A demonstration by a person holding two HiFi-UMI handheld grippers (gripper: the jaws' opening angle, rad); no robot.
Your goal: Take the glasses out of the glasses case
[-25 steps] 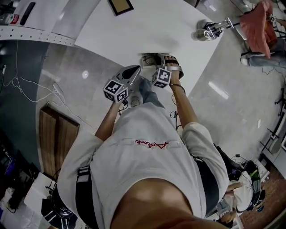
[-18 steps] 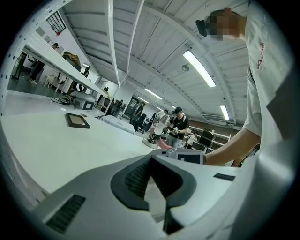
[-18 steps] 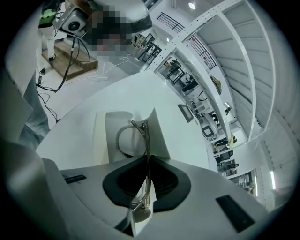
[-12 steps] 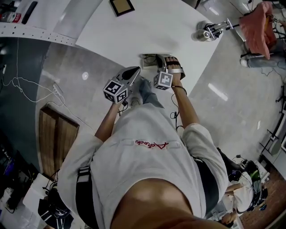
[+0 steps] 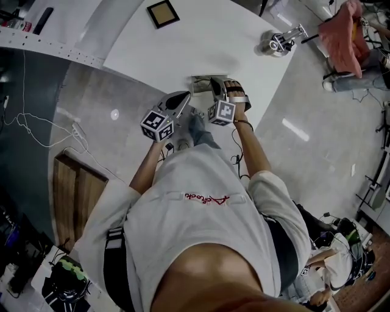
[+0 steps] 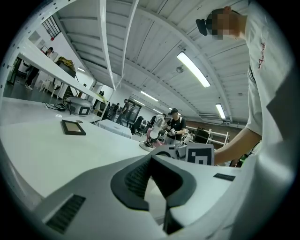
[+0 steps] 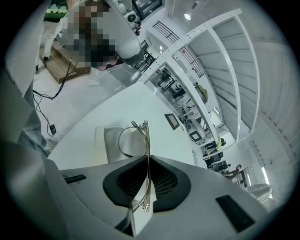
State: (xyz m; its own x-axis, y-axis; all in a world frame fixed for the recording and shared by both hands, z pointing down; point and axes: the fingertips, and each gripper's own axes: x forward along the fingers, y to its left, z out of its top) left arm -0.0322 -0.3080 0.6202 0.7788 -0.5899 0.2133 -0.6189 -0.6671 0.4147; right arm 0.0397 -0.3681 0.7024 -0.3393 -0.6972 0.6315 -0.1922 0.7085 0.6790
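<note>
Right gripper (image 7: 148,164), jaws just closed, clamps the glasses (image 7: 147,139) above the case (image 7: 107,145).

A broad white table (image 5: 201,36) stretches ahead of the right gripper (image 5: 216,85), with a small dark-framed picture (image 5: 163,12) lying well beyond its tip. Glossy grey floor (image 5: 317,122) spreads behind both tools, and a wooden board (image 5: 76,189) lies behind the left gripper (image 5: 186,96). Strip lights (image 6: 193,69) cross the white beamed ceiling (image 6: 140,47) overhead.

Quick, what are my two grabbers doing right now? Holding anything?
Left gripper: closed, nothing seen between its jaws.
Right gripper: jaws have just been closing, now shut on the glasses.
</note>
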